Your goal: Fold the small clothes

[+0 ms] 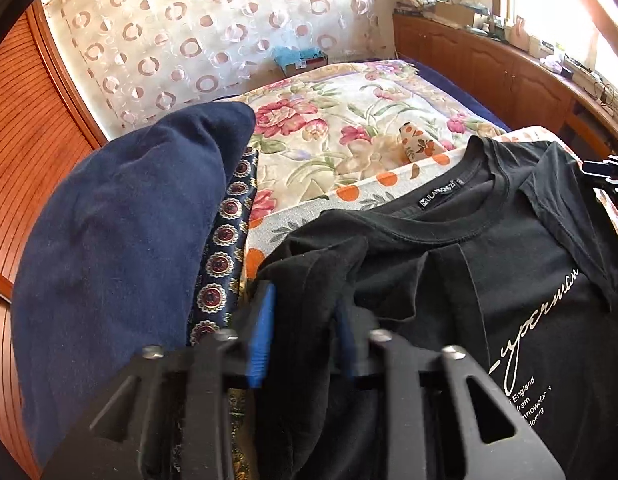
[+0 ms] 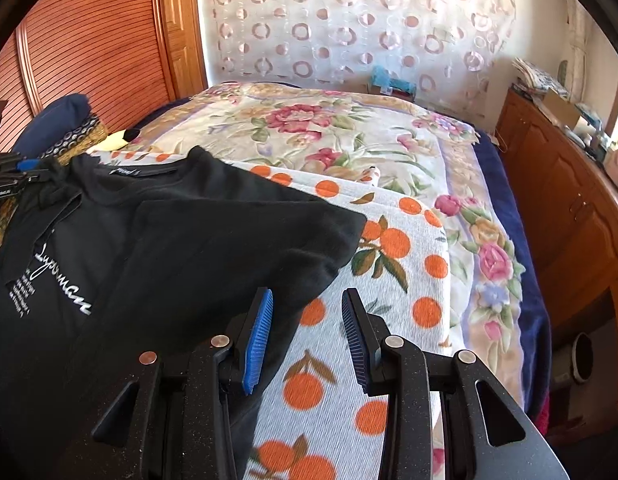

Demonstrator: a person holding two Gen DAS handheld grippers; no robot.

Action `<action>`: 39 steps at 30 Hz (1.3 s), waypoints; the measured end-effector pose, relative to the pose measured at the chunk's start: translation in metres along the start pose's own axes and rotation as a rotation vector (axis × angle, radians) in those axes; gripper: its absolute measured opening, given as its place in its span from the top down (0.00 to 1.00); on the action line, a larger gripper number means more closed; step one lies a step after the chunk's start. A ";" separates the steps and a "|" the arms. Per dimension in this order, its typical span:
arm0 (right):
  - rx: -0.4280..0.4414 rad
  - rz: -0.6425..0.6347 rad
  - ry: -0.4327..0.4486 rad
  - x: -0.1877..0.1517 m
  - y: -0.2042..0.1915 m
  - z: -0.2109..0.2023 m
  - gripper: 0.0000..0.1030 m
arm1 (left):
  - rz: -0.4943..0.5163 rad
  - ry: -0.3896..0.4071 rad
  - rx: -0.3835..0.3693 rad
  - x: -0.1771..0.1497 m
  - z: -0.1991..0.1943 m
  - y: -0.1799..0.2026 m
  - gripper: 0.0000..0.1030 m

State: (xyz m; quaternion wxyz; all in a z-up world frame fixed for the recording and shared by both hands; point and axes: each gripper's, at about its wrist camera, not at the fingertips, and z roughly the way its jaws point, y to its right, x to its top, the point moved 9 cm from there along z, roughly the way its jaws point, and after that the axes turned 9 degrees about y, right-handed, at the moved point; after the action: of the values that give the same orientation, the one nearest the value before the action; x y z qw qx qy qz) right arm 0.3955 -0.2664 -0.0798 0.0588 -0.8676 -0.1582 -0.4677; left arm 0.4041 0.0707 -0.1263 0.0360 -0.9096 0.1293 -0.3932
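Note:
A black T-shirt (image 1: 481,264) with white lettering lies front-up on an orange-print cloth (image 2: 389,320) spread over the bed. My left gripper (image 1: 305,298) is shut on a bunched fold of the shirt's sleeve (image 1: 309,268), black cloth filling the gap between its blue pads. In the right wrist view the T-shirt (image 2: 169,240) lies to the left, its other sleeve folded in over the chest. My right gripper (image 2: 309,296) hovers open at that sleeve's outer edge, with only the orange-print cloth seen between its fingers. The left gripper (image 2: 13,176) shows at the far left, by the shirt's shoulder.
A navy pillow (image 1: 121,240) and a patterned cushion (image 1: 225,248) lie left of the shirt. A floral blanket (image 2: 329,128) covers the far bed. Wooden cabinets (image 2: 569,220) with clutter on top run along the right, a slatted wardrobe (image 2: 93,40) stands at the left, and a circle-patterned curtain (image 2: 349,20) hangs behind.

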 end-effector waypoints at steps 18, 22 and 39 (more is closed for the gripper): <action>-0.001 0.067 -0.044 0.018 0.007 0.044 0.64 | -0.135 0.159 0.004 0.028 -0.042 -0.038 0.95; 0.009 0.036 -0.049 0.023 0.002 0.049 0.76 | -0.138 0.180 -0.016 0.033 -0.049 -0.034 0.95; 0.081 -0.034 0.166 0.018 -0.036 -0.087 0.94 | -0.166 0.330 -0.139 -0.003 -0.164 -0.005 0.96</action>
State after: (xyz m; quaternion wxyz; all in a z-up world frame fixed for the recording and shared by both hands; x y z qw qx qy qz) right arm 0.3236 -0.2499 -0.0187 0.0989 -0.8199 -0.1863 -0.5323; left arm 0.2849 0.0823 -0.0145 -0.0812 -0.8406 0.0848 -0.5287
